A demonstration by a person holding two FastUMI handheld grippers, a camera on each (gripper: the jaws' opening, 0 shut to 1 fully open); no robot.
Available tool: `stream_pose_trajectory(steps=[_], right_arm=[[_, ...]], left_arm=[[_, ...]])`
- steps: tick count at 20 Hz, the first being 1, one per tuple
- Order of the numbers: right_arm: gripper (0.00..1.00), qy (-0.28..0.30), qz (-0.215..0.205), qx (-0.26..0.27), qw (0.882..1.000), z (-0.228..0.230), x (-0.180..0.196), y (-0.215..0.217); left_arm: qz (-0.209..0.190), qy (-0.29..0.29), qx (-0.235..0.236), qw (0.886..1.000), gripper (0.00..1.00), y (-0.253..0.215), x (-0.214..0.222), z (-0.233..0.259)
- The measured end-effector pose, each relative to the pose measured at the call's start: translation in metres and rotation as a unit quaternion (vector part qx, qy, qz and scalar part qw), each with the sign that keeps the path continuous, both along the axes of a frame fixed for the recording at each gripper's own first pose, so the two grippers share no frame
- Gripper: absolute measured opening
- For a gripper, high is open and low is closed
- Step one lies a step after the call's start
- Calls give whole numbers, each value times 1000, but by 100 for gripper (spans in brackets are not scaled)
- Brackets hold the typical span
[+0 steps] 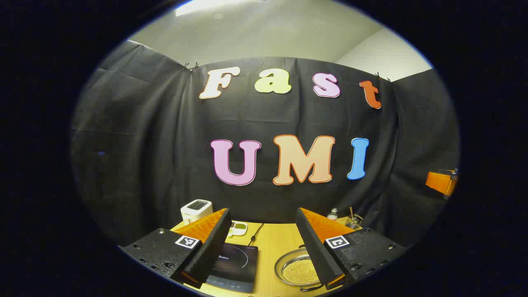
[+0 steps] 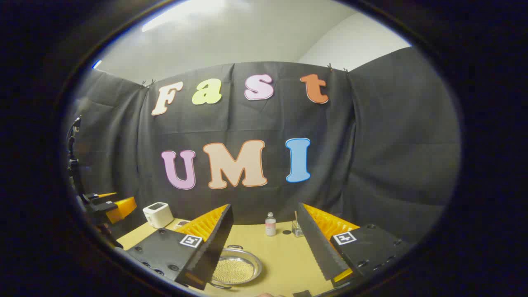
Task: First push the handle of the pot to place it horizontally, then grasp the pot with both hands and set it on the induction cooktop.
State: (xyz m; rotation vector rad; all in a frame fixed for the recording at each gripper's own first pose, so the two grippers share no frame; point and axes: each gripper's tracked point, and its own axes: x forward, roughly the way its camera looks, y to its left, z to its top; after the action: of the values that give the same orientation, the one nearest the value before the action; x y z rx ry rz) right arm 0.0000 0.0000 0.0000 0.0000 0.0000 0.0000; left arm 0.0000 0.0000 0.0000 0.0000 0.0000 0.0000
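Now both my grippers, left (image 1: 264, 247) & right (image 2: 264, 247), gape wide, nothing held. Pot (image 1: 298, 270) on worktop (image 1: 272, 241), just right of cooktop (image 1: 235, 268). Looks metal, stiff, slippery; grab opposite rim handles.

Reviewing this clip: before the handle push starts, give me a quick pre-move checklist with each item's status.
1. Left gripper open, holding nothing: ok.
2. Right gripper open, holding nothing: ok.
3. Pot on the table, apart from both grippers: ok.
4. Cooktop surface free for the pot: ok on the part seen; the rest is hidden by a finger.
5. Pot handle direction: cannot tell.
6. Bottle and toaster well behind the pot: ok.
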Motion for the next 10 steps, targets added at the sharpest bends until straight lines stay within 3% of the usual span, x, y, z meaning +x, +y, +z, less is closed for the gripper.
stream_pose_trajectory(steps=[10], right_arm=[[92, 4, -14, 3, 1000, -2, -11, 11]], left_arm=[[-19, 2, 11, 1000, 95, 7, -2, -5]])
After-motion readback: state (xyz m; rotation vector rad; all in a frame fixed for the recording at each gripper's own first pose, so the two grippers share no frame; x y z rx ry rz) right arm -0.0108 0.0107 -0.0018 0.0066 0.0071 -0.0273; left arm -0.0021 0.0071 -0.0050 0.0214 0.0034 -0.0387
